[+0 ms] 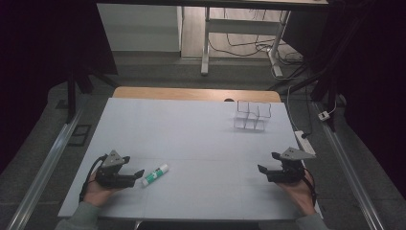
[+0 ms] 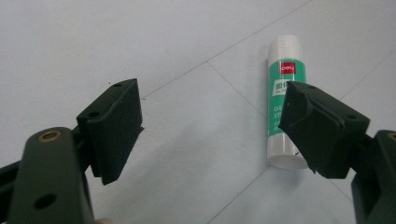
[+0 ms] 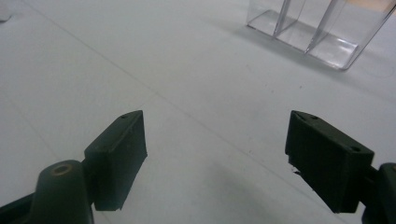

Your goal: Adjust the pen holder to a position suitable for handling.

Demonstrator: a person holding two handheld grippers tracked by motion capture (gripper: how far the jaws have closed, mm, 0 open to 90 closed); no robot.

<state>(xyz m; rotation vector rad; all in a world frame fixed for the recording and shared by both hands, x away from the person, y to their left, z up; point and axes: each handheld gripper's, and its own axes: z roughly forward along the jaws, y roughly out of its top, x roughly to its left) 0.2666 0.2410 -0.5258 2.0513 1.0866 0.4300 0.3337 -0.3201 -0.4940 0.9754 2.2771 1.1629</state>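
Observation:
A glue stick (image 1: pixel 155 175) with a green label and white cap lies flat on the white table near its front left. My left gripper (image 1: pixel 130 169) rests just left of it, open, with nothing between the jaws. In the left gripper view the glue stick (image 2: pixel 281 88) lies beside and partly behind the right jaw, outside the gap of the gripper (image 2: pixel 212 123). My right gripper (image 1: pixel 267 162) sits at the front right, open and empty, and its own view shows bare table between the jaws of the gripper (image 3: pixel 215 151). A clear plastic organiser (image 1: pixel 252 115) with several compartments stands at the back right.
The white table top (image 1: pixel 191 143) spreads wide between the two grippers and up to the organiser (image 3: pixel 317 32). A wooden strip runs along the far edge. A power strip (image 1: pixel 305 142) and cables lie off the table's right side.

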